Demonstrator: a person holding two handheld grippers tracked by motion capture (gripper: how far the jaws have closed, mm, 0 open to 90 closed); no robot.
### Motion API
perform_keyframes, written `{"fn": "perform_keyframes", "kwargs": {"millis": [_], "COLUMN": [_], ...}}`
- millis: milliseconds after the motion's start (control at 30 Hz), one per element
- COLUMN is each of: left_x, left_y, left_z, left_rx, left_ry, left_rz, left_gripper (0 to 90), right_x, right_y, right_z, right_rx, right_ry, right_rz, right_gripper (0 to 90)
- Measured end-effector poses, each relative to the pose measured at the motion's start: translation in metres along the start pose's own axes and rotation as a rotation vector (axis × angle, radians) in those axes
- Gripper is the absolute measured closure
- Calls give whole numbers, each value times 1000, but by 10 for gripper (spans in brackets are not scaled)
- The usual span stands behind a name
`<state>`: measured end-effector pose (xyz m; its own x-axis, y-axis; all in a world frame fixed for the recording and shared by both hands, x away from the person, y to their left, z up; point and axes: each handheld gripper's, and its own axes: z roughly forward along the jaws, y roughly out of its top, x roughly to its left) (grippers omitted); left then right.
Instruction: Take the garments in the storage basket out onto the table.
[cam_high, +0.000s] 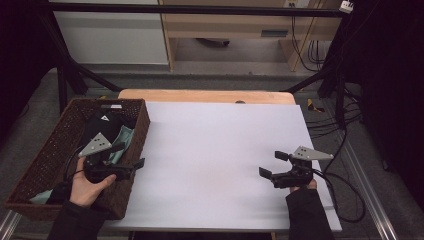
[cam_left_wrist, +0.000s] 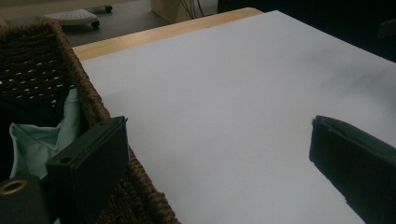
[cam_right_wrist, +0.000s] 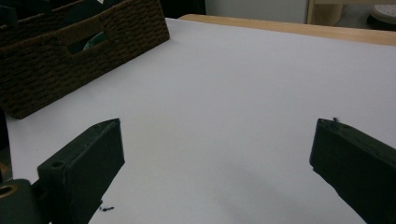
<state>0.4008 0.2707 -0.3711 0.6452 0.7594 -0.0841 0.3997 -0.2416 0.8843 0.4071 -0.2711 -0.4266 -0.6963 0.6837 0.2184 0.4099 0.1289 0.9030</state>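
The left gripper (cam_high: 131, 155) hangs over the right edge of the brown basket (cam_high: 47, 150), at about 8 o'clock on the table, with its jaws spread wide and nothing between them. Pale green cloth (cam_high: 121, 142) and dark cloth (cam_high: 102, 125) lie inside the basket, just beside it. The right gripper (cam_high: 272, 165) waits at 4 o'clock over the white sheet (cam_high: 215, 150), wide apart too and holding nothing.

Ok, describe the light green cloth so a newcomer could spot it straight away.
Find the brown wicker basket at the white sheet's left edge. Inside, by the wall nearest the sheet, lies the cloth, beside the left claw. It is pale mint; the clothes around it are dark.
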Motion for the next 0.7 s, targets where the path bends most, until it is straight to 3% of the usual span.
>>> {"fn": "perform_keyframes", "kwargs": {"millis": [700], "left_x": [21], "left_y": [6], "left_z": [-25], "left_rx": [-8], "left_ry": [68], "left_rz": [-26], "left_gripper": [46], "right_x": [-1], "right_y": [-1], "right_z": [1], "right_rx": [12], "right_ry": [-3], "right_rz": [-1], "right_gripper": [32]}}
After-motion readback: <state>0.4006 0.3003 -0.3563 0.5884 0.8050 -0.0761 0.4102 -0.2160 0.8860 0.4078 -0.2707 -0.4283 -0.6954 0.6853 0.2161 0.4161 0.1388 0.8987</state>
